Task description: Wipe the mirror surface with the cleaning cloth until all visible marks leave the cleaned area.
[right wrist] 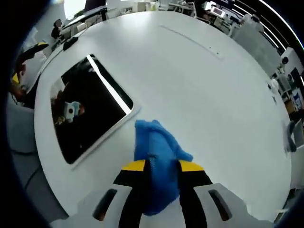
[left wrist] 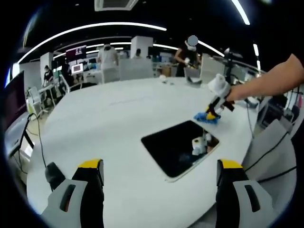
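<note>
Gripping the blue cloth between right jaws — beside mirror; left jaws apart.

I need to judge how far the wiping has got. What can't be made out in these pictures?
- Marks on the mirror: both views; its glass shows only dark reflections.
- Lower end of the blue cloth: right gripper view; hidden between the right gripper jaws.
- Cloth against table: left gripper view; too small to tell if it touches.
- Left gripper: jaws apart, holding nothing.
</note>
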Demonstrator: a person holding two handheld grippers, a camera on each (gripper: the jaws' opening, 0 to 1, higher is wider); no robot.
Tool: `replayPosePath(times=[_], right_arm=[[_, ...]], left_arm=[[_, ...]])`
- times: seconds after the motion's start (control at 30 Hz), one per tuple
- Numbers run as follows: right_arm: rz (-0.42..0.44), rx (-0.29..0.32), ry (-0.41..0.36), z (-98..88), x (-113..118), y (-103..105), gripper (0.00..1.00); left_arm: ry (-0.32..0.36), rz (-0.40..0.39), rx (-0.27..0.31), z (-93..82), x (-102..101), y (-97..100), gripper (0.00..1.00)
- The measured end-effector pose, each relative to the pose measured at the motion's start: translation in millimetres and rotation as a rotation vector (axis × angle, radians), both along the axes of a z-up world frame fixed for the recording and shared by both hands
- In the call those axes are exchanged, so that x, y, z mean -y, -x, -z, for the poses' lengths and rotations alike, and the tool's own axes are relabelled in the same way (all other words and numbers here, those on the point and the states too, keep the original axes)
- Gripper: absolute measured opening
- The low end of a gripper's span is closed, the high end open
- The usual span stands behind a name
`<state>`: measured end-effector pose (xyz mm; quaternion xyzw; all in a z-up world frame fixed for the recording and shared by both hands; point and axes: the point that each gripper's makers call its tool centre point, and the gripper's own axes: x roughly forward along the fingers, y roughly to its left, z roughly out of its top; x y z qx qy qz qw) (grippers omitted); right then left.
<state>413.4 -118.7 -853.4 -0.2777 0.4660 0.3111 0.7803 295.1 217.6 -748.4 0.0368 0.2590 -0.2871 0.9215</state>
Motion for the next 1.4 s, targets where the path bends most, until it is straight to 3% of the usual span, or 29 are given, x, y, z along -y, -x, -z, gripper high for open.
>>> replayPosePath(times=[0.03, 0.1, 0.13, 0.23, 0.47, 0.7, 0.8, 0.97, 1.07, 1.17, 1.4], right_arm=[[-0.007, 0.011, -0.030, -3.2, -4, -1, 0.60], [-0.031, 0.062, -0.067, -22.3, -10, -7, 0.73], [-0.048, 0.116, -0.092, -36.1, -12, -14, 0.79], [-0.035, 0.178, -0.143, -59.1, -10, -20, 0.99], [0.031, 0.241, -0.248, -85.7, 4, -5, 1.00], [0.069, 0.329, -0.368, -100.4, 7, 38, 1.00], [0.090, 0.378, -0.493, -108.6, 1, 61, 1.00], [0.103, 0.377, -0.518, -100.2, 8, 95, 1.00], [0.110, 0.397, -0.511, -100.2, 14, 106, 1.00], [0.137, 0.379, -0.538, -98.7, 16, 120, 1.00], [0.114, 0.378, -0.472, -76.7, 14, 154, 1.00]], left_arm=[[-0.003, -0.002, 0.005, -1.8, 0, -0.8, 0.99], [-0.006, -0.004, 0.022, -9.6, 3, -2.5, 0.99], [0.000, 0.000, 0.030, -14.0, 4, -3.7, 0.99], [-0.009, 0.010, 0.040, -17.6, 6, -8.1, 0.99], [0.009, 0.016, 0.064, -28.6, 11, -21.1, 1.00], [0.015, 0.033, 0.075, -27.1, 18, -20.3, 1.00], [0.033, 0.027, 0.076, -23.6, 21, -13.6, 1.00], [0.052, 0.016, 0.064, -15.5, 22, -0.6, 1.00], [0.046, 0.010, 0.060, -9.7, 19, 4.7, 1.00], [0.046, 0.013, 0.041, -3.5, 17, 10.1, 1.00], [0.052, 0.016, 0.039, -0.7, 17, 15.2, 0.99]])
